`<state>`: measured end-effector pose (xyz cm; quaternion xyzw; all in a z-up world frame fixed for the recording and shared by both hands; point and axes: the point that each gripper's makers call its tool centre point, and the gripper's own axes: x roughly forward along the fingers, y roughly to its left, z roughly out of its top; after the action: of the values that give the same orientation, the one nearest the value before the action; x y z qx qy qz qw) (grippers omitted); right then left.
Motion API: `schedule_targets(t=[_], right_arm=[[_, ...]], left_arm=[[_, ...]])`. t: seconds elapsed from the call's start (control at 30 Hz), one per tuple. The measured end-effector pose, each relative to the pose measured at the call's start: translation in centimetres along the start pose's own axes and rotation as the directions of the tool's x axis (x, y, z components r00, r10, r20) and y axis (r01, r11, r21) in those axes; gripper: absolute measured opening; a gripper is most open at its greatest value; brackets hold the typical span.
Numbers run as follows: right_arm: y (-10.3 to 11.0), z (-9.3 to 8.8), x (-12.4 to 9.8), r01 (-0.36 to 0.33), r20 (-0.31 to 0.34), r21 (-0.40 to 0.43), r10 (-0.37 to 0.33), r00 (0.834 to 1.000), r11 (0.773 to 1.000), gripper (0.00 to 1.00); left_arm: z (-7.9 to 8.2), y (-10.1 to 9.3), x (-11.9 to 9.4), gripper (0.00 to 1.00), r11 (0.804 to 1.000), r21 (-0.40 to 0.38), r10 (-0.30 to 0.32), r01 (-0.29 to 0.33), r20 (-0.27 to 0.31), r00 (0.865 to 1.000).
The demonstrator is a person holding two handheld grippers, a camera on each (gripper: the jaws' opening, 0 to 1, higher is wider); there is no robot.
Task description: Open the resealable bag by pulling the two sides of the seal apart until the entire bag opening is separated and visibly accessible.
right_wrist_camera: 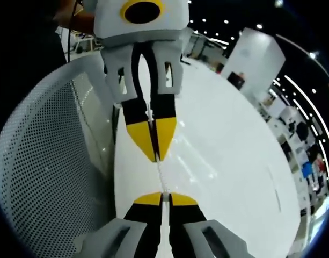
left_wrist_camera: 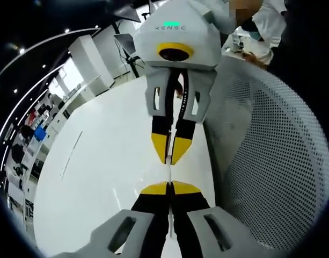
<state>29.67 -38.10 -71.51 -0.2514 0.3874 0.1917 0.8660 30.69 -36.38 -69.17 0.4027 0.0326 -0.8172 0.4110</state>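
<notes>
Left gripper view: left gripper (left_wrist_camera: pixel 169 188) and right gripper (left_wrist_camera: pixel 171 156) both pinch the bag's seal edge (left_wrist_camera: pixel 169 173), taut between their tips, opening not yet parted.

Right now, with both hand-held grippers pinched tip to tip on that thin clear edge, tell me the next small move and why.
Probably draw the two apart, gently. The left hand-held gripper and the right hand-held gripper both look shut on the bag, a thin clear edge running between their facing tips above the white table. No gap shows in the seal yet, so a short opposing pull should start it.

Both hand-held grippers (left_wrist_camera: pixel 169 187) (right_wrist_camera: pixel 161 199) tip to tip (jaws closed)
</notes>
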Motion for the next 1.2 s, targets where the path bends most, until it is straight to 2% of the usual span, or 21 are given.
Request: schedule_targets(t=[0.17,0.3,0.47,0.83,1.03,1.2], right_arm=[[-0.1,0.4,-0.1,0.006,0.008,-0.001,-0.006,1.000,1.000,0.00],[-0.3,0.9,-0.3,0.010,0.015,-0.014,-0.010,1.000,1.000,0.00],[-0.1,1.4,-0.3,0.005,0.020,-0.028,-0.005,1.000,1.000,0.00],[0.6,2.4,0.2,-0.013,0.026,-0.060,0.014,1.000,0.998,0.00],[0.7,2.5,0.4,-0.020,0.024,-0.071,0.022,0.999,0.997,0.00],[0.9,2.6,0.5,-0.029,0.034,-0.066,0.031,0.999,0.997,0.00]], left_arm=[[-0.4,0.5,-0.2,0.00,0.999,0.037,0.021,-0.020,-0.020,1.000],[-0.6,0.7,-0.3,0.00,0.999,0.032,0.030,-0.029,-0.029,0.999],[-0.5,0.7,-0.1,0.00,0.999,0.033,0.028,-0.027,-0.034,0.999],[-0.3,0.1,0.7,0.00,0.995,0.104,0.013,-0.005,-0.075,0.997],[-0.4,-0.1,0.8,0.00,0.994,0.108,0.007,0.002,-0.086,0.996],[-0.4,-0.2,0.7,0.00,0.997,0.083,0.001,0.005,-0.068,0.998]])
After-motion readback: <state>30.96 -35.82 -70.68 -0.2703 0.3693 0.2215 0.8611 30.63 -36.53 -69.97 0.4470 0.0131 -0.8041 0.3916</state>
